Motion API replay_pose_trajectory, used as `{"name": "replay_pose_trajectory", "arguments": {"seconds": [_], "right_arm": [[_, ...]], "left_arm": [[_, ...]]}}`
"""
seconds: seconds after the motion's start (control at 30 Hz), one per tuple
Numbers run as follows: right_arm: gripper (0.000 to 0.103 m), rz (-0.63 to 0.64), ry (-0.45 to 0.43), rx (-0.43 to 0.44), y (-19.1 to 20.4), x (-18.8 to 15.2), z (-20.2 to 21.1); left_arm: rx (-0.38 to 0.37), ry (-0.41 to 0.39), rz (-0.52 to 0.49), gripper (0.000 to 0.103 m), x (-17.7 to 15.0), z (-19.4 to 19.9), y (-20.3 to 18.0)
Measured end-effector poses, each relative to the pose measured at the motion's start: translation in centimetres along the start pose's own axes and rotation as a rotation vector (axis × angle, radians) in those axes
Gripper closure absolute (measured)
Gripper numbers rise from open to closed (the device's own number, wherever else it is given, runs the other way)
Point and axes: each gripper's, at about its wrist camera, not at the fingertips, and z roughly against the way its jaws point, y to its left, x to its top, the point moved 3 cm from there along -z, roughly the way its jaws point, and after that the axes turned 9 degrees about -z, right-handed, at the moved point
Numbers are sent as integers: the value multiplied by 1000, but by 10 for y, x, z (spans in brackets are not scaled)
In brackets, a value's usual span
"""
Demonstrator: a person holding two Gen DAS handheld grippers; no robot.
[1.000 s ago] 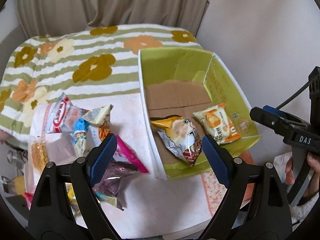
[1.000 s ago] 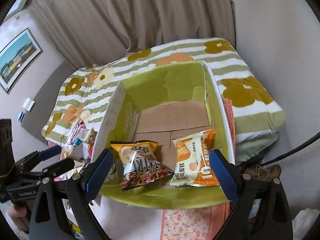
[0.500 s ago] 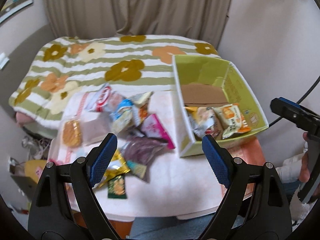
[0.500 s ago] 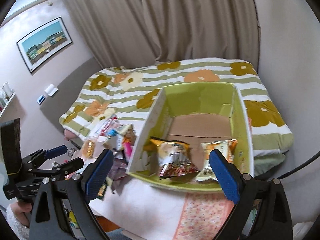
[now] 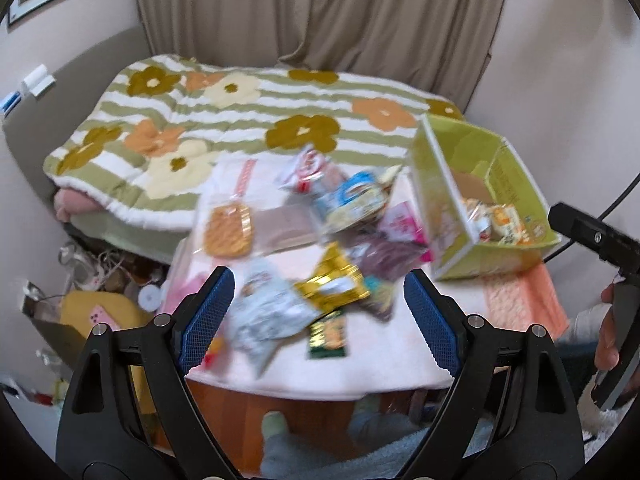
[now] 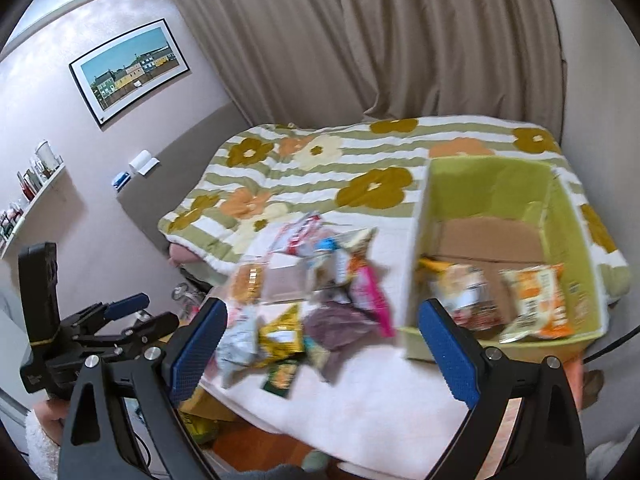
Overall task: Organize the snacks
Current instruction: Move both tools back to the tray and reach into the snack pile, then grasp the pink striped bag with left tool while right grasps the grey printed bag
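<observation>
Left wrist view showed the left gripper point(image 5: 316, 316) with its blue pads standing wide apart and nothing between them, hanging over the near edge of the table point(image 5: 384, 368), with the loose snack pile point(image 5: 320, 248) lying straight ahead of it. Nearest its jaws were a silvery-white packet point(image 5: 268, 316), a gold packet point(image 5: 332, 284) and a small dark green packet point(image 5: 328, 334), the last lying with its long axis running roughly toward the near edge. Blur hid any print on them. Farther back lay a clear bag of waffle-like biscuits point(image 5: 228, 230) toward the table's left edge.

The green cardboard box point(image 5: 516, 184) stood at the table's right edge, well apart from the pile's near side, and already held two orange-and-yellow snack bags point(image 5: 492, 216). In the right wrist view the right gripper point(image 6: 322, 348) was likewise spread wide and empty, its right pad in line with the box's near-left corner and its left pad over the gold packet point(image 6: 280, 336). A purple packet point(image 6: 336, 326) and a pink packet point(image 6: 374, 296) lay between that gripper's pads, beside the box wall.

By this layout the left hand looked the better placed for the green, gold and white packets, while the right hand sat closer to the box and to the purple and pink ones.
</observation>
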Motion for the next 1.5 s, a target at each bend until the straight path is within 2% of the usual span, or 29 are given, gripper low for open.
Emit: {"name": "replay_pose_trajectory", "arguments": {"seconds": [0.13, 0.23, 0.4, 0.53, 0.63, 0.83, 1.13, 1.27, 1.5], "right_arm": [[7, -59, 37, 16, 32, -17, -27], [7, -97, 72, -14, 54, -34, -52], [7, -200, 125, -60, 69, -64, -100], [7, -286, 135, -88, 75, -89, -129], [7, -332, 148, -117, 79, -103, -149], [8, -445, 164, -181, 75, -122, -181], [8, -523, 171, -210, 79, -122, -213], [8, -536, 168, -235, 79, -123, -221], [8, -523, 168, -273, 85, -126, -231]], "left_arm": [[-54, 57, 4, 17, -25, -5, 47], [-83, 105, -18, 17, -44, -16, 77], [-136, 168, -77, 17, -68, -43, 108], [-193, 238, -112, 17, -82, -71, 126], [-223, 282, -149, 17, -88, -93, 128], [-247, 301, -205, 17, -94, -119, 123], [-239, 338, -219, 18, -97, -140, 126], [-262, 359, -206, 18, -103, -151, 125], [-274, 348, -204, 30, -102, -160, 129]]}}
